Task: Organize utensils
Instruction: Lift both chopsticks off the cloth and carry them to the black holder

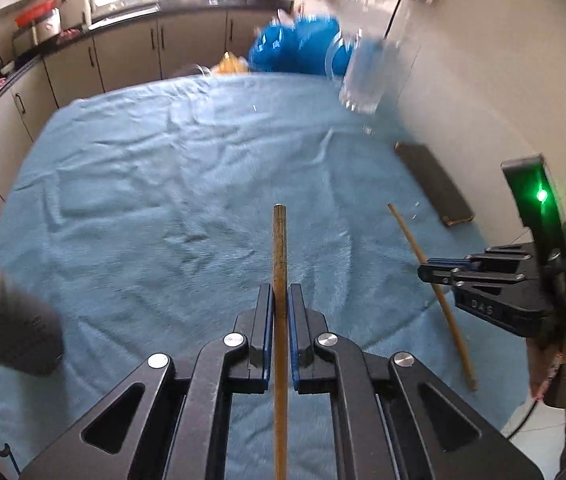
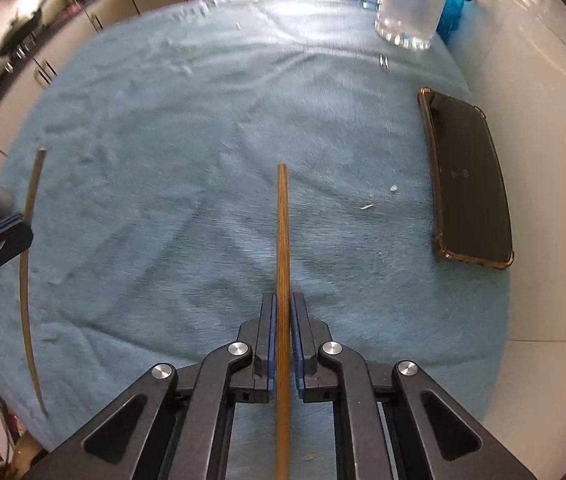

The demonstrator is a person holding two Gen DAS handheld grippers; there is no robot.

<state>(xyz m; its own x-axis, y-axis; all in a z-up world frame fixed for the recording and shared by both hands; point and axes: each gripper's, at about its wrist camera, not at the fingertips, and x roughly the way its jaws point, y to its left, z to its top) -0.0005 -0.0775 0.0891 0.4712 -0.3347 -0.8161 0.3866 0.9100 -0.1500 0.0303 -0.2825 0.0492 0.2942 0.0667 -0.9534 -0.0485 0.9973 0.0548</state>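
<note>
Your left gripper (image 1: 280, 300) has its fingers clenched on a brown wooden chopstick (image 1: 279, 256), which runs straight forward between the blue pads and stands clear above the light blue fleece cloth (image 1: 155, 184) covering the table. Your right gripper (image 2: 282, 308) grasps a second brown wooden chopstick (image 2: 282, 232) in the same manner, fingers closed on its shaft, its tip pointing to the far side.

In the left wrist view the right gripper (image 1: 427, 272) appears at the right edge, its chopstick (image 1: 431, 296) slanting across the cloth. A grey cylindrical holder (image 1: 23, 328) sits at the near left; its contents are blurred. A clear drinking glass (image 2: 411, 4) stands at the far right, with a blue plastic bag (image 1: 295, 48) behind it. A black phone in a clear case (image 2: 471, 184) lies at the right edge of the cloth.
</note>
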